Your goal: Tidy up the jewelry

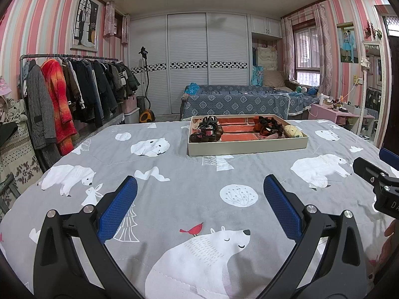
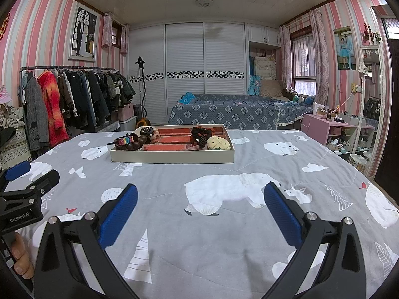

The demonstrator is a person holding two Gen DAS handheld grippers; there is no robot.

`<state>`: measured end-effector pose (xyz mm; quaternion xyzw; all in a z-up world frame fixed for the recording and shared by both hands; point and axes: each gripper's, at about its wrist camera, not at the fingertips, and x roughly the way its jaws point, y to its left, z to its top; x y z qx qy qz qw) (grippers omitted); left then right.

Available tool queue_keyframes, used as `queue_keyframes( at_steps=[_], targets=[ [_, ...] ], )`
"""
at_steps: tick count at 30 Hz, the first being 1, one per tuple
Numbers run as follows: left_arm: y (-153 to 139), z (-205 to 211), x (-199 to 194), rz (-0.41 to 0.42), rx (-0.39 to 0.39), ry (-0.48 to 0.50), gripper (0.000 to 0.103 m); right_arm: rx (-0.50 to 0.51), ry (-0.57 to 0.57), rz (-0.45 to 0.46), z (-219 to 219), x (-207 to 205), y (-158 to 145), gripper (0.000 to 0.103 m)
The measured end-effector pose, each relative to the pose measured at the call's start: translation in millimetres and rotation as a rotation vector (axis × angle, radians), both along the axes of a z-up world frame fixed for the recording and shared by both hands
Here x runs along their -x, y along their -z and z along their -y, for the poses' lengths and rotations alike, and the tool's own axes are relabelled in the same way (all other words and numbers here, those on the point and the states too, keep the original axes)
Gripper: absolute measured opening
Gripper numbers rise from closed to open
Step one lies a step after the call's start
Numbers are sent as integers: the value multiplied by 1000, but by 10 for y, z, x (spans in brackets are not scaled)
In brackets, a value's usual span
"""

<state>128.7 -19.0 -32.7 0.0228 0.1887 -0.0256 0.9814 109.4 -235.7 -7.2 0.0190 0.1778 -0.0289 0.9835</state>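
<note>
The tray (image 1: pixel 247 144) sits on the bed (image 1: pixel 174 186) w/ the polar-bear quilt, well ahead of both tools, and all the jewelry seen is already inside it: a dark bead bracelet (image 2: pixel 133 145) and a rainbow-striped hair clip (image 2: pixel 124 140) at the left end, a black scrunchie (image 2: pixel 200 132) and a yellow pineapple-shaped piece (image 2: pixel 219 143) at the right end, w/ the red middle compartments (image 2: pixel 172 139) mostly bare. No loose piece shows on the quilt in either view. The left hand-held gripper (image 1: pixel 199 204) hangs low over the quilt, fingers wide apart, nothing between them; the right hand-held gripper (image 2: pixel 200 206) is the same, spread apart and empty. Each one also shows at the edge of the other's view, so they sit side by side, near the front of the bed. Judgement: this fits 2 stages equally, either items heaped at the tray ends waiting to be spread into compartments, or sorting finished and both tools pulled back. Pics don't settle which. Any further reach would need to cross the open quilt to the tray; exact compartment per item is hard to tell from this low angle.
</note>
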Motion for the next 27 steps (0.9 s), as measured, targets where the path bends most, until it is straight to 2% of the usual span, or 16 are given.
queue_keyframes(
  at_steps=[27],
  targets=[
    [16,-10,-9,-3,2,0,98,0,0,1,2,1,0,99]
  ],
)
